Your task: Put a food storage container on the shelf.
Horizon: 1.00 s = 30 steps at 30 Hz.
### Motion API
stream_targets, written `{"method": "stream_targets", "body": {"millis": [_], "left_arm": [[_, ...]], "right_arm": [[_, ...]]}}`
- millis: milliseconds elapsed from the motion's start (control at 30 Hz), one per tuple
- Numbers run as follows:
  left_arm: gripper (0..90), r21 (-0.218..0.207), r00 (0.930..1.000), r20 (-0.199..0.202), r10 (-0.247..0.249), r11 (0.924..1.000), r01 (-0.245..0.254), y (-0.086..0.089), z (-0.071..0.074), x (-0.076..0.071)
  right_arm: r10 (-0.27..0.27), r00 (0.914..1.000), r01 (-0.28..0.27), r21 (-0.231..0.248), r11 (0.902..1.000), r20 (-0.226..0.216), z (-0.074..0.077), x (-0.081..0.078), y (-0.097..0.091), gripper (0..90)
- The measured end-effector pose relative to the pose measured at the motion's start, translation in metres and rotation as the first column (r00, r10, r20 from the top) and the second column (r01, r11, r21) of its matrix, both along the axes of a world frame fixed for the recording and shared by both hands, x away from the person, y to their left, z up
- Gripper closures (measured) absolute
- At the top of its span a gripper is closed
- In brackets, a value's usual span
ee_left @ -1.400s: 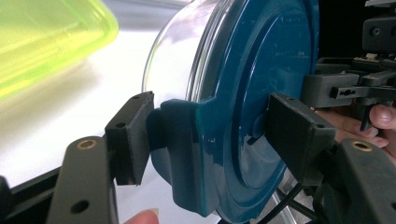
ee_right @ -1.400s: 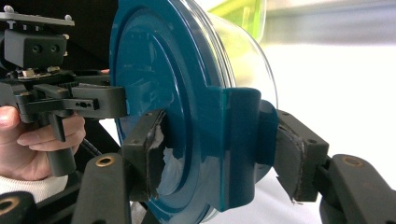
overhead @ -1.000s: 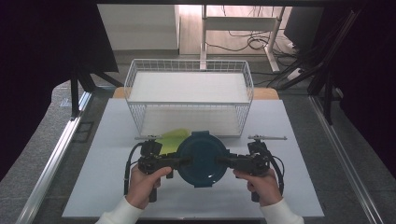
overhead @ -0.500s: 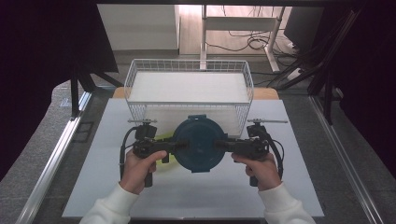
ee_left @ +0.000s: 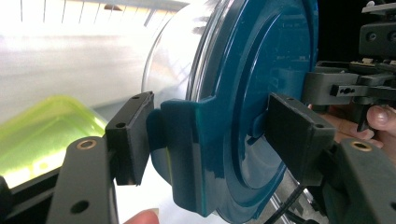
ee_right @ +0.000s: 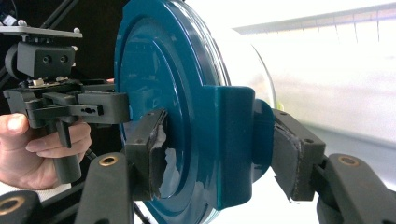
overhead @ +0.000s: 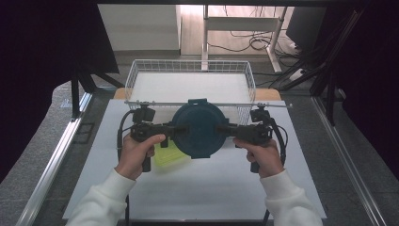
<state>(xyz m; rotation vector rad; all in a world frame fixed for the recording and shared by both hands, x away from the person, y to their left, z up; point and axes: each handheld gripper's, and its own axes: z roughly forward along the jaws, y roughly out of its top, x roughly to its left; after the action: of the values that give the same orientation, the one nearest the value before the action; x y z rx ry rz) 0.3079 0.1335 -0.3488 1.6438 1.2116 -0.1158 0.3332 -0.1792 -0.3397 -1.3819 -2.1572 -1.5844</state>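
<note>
A teal-lidded container (overhead: 199,128) is clamped by its side tabs between the left gripper (overhead: 173,130) and right gripper (overhead: 225,128), held above the desk (overhead: 211,188) by the basket's (overhead: 141,77) near rim. Both grips should be kept level and even.

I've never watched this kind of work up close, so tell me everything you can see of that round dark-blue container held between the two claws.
The round container has a glossy teal plastic lid with raised rings and clip tabs on its rim, over a clear see-through body. It is held level above the white table, just in front of the wire basket. The left claw clamps one side tab, the right claw the opposite one. A yellow-green lid lies beneath it on the table, apart from it.
</note>
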Motion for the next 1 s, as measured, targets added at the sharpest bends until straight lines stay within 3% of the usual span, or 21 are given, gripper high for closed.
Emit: {"method": "stream_targets", "body": {"millis": [500,1000], "left_arm": [[34.5,-0.019,0.9996,0.028,0.005,0.9998,-0.004,0.007,0.027,0.018],[34.6,-0.006,0.999,0.045,0.006,1.0,-0.006,0.013,0.051,0.043]], "right_arm": [[0.004,0.9991,-0.004,-0.002,1.0,0.041,0.033,0.02,0.005,42.3],[0.012,0.9986,-0.012,0.007,0.9999,0.052,0.052,0.043,0.012,42.3]]}}
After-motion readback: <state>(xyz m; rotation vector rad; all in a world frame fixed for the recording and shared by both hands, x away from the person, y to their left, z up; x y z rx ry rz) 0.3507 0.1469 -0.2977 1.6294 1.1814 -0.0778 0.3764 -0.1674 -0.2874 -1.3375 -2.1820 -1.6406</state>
